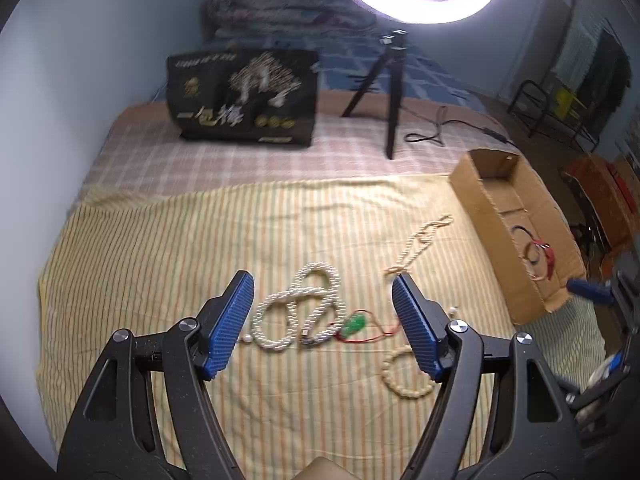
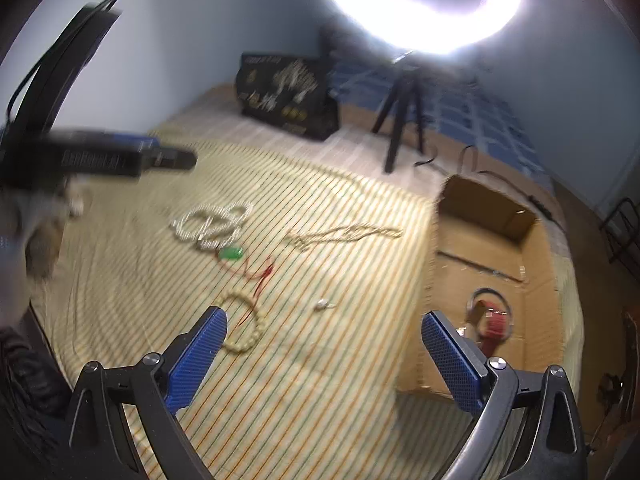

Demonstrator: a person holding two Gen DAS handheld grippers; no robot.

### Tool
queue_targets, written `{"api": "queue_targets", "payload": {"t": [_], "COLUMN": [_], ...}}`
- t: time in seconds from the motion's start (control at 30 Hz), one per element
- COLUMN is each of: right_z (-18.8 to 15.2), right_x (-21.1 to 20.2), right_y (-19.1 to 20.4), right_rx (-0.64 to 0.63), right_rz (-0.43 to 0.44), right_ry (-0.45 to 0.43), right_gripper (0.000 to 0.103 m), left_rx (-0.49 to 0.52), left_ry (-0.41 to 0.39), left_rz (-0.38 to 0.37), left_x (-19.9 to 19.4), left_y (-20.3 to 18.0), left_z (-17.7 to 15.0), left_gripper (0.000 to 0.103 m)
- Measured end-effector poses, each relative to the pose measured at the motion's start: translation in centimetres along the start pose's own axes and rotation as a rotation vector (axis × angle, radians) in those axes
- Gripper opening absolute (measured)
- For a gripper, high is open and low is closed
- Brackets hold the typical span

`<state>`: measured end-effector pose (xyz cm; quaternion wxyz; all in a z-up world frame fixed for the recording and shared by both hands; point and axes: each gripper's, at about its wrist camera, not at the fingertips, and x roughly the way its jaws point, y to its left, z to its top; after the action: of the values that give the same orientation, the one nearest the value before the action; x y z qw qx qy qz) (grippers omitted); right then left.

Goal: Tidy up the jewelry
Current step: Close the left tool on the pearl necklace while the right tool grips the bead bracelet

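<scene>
- Jewelry spread loose on the yellow striped cloth: white pearl necklace coiled in overlapping loops, beads small and round.
- Beside it, green pendant on a thin red cord.
- Cream bead bracelet, a closed ring of rounder beads, lying flat near the right finger of the left gripper.
- Slim beige bead strand, doubled, long axis running diagonally toward the cardboard box.
- Red cord piece already inside that box.
- Left gripper jaws spread wide, nothing between the ribbed blue pads, above the pearls.
- Right gripper likewise open and empty, straddling the box's edge.
</scene>
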<state>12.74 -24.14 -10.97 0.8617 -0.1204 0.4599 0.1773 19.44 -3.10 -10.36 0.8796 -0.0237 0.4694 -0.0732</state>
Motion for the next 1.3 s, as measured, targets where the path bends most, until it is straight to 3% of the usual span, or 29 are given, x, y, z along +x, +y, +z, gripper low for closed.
{"api": "queue_targets", "payload": {"t": [0.13,0.33,0.53,0.57,0.8,1.0,1.3], "right_z": [-0.1,-0.2,-0.5,-0.5,-0.8,-0.8,-0.8], "right_x": [1.6,4.1,6.5,6.9,8.6,9.5,10.4], "right_y": [0.3,0.0,0.1,0.1,0.7,1.1,1.0], "right_rx": [0.004,0.059,0.093,0.099,0.119,0.119,0.148], "right_rz": [0.033,0.109,0.164,0.171,0.232,0.259,0.295], "right_ry": [0.065,0.144,0.214,0.222,0.271,0.293,0.312], "right_gripper": [0.098,0.088,0.074,0.074,0.045,0.032,0.025], "left_rx": [-0.059,-0.086,-0.083,-0.094,-0.114,-0.086,-0.046], "left_ry": [0.051,0.146,0.220,0.234,0.292,0.306,0.327], "left_rz": [-0.004,-0.003,0.015,0.016,0.030,0.039,0.019], "left_x": [1.7,5.0,8.0,8.5,10.6,11.8,12.0], "left_y": [2.2,3.9,5.1,5.4,6.4,6.0,5.7], "left_z": [0.3,0.0,-0.4,-0.5,-1.2,-1.2,-1.7], "left_gripper": [0.072,0.056,0.053,0.048,0.038,0.037,0.037]}}
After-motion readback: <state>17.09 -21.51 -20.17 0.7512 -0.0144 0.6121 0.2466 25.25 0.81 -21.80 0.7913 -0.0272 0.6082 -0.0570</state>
